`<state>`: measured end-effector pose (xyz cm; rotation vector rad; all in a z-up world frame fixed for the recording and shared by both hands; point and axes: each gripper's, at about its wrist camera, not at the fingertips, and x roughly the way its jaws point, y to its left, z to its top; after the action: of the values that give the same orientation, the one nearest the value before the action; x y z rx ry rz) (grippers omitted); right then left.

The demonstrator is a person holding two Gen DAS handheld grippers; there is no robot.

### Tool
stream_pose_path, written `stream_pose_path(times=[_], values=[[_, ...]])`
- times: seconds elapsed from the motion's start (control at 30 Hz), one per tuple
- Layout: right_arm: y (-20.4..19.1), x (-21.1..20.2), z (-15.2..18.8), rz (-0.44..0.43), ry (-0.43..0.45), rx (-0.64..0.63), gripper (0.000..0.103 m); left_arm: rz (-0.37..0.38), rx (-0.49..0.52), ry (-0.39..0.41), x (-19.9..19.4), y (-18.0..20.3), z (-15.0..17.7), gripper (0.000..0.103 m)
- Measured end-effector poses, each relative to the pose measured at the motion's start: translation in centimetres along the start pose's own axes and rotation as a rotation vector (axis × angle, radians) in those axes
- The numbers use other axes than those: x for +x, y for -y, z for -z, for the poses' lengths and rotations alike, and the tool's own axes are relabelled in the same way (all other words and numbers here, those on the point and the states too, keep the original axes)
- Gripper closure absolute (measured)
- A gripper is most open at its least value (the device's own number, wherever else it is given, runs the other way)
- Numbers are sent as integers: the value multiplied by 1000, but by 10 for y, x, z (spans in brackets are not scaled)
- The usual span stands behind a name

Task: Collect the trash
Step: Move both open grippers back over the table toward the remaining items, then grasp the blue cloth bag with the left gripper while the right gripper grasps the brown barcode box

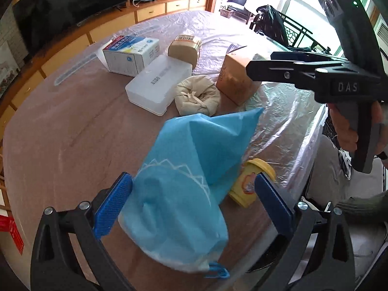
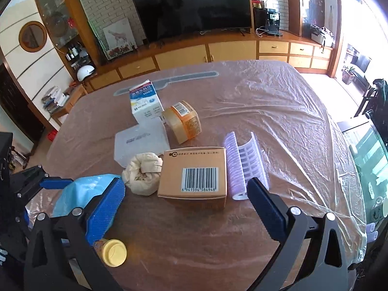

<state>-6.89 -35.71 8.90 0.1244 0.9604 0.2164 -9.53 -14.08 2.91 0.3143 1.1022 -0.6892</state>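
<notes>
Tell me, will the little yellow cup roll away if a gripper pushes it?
Probably yes. The yellow cup lies on its side on the table, and its round body would likely roll. It tapers, so it may curve rather than go straight. The blue bag right beside it might stop it on that side.

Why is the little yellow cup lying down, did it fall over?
It is tipped on its side: the yellow cup lies on the table beside the blue bag. Why, I cannot tell.
</notes>
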Motion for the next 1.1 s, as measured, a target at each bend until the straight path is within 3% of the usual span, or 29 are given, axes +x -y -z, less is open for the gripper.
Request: stream_pose_path(times=[0.2,0.47,0.63,0.77,0.87,0.97,1.1], values=[[-3,16,1,9,-32,-1,19,68,2,-32,13,-18,-7,2],[-3,33,6,-6,-73,43,20,72,51,-52,28,-22,-7,2],[0,40,3,-22,-71,89,19,86,-38,-21,24,-41,-9,2],[-5,45,4,-4,-89,63,20,43,-57,-4,19,-43,-6,15],[-8,45,7,14,-87,45,35,14,-57,12,12,-43,0,19],[-2,41,9,-41,-73,91,41,-4,-50,23,7,-40,4,25],[4,32,8,-49,-54,96,45,-22,-78,44,0,-41,6,31]])
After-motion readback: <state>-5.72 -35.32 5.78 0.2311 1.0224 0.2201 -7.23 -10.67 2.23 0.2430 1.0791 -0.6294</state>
